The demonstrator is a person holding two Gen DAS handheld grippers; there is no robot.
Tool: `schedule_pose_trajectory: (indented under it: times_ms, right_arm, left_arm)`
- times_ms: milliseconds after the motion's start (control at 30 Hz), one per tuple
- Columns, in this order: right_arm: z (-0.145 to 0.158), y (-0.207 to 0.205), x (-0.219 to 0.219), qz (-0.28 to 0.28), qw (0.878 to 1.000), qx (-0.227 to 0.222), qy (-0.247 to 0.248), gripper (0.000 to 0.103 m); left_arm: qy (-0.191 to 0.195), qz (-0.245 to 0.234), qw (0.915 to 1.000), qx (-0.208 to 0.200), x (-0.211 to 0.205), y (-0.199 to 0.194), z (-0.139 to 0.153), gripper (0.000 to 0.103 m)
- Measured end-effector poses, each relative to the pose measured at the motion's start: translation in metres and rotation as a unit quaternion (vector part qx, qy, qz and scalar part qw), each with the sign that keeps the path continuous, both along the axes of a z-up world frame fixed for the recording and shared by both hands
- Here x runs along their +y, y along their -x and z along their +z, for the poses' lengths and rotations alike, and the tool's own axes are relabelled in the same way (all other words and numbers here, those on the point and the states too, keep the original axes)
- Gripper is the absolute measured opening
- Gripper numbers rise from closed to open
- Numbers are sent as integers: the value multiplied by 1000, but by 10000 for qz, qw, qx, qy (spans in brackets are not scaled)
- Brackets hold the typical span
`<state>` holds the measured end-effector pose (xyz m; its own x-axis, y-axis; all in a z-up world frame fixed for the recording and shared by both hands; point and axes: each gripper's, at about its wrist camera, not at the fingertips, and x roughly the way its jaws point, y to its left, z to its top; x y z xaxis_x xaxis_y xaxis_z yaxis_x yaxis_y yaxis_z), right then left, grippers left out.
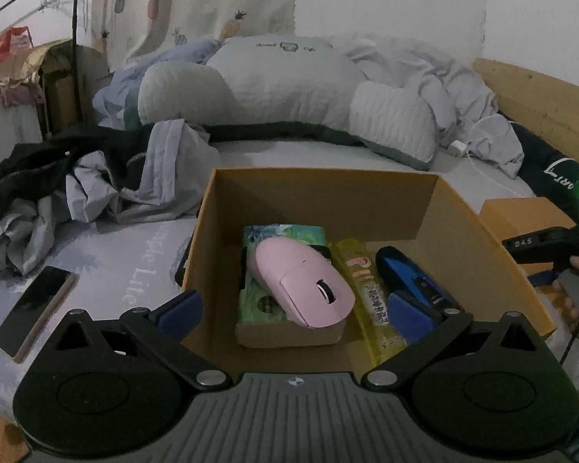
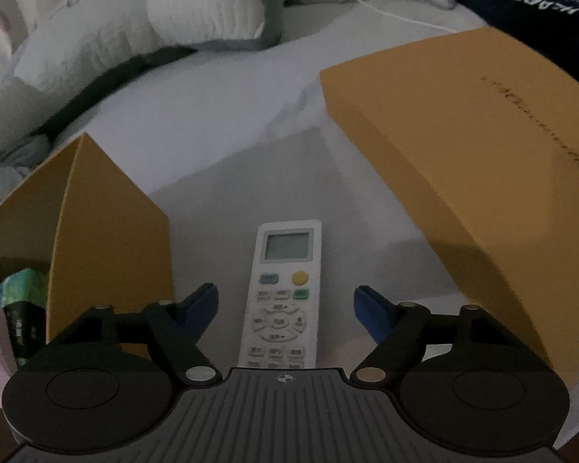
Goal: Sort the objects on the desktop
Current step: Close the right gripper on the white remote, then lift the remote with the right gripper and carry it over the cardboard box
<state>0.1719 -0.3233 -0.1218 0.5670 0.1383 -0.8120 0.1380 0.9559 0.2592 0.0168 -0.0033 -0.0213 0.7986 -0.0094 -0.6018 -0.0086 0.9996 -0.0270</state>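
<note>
The right gripper (image 2: 285,305) is spread wide, and the white remote control (image 2: 283,297) lies on the bed between its blue fingers (image 2: 370,310), touching neither. The left gripper (image 1: 293,308) is likewise spread, empty, above the cardboard box (image 1: 482,231) holding the pink mouse (image 1: 303,283).

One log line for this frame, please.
left gripper: open, empty, over box | in box: mouse | right gripper: open, astride remote | phone: on bed
</note>
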Motion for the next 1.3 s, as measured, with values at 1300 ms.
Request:
schedule_pose_trajectory:
  times_ms: [1300]
  right_arm:
    - [9, 7, 16, 429, 9950, 110, 898, 51]
  left_arm:
    - [269, 143, 9995, -10, 18, -2, -2, 103]
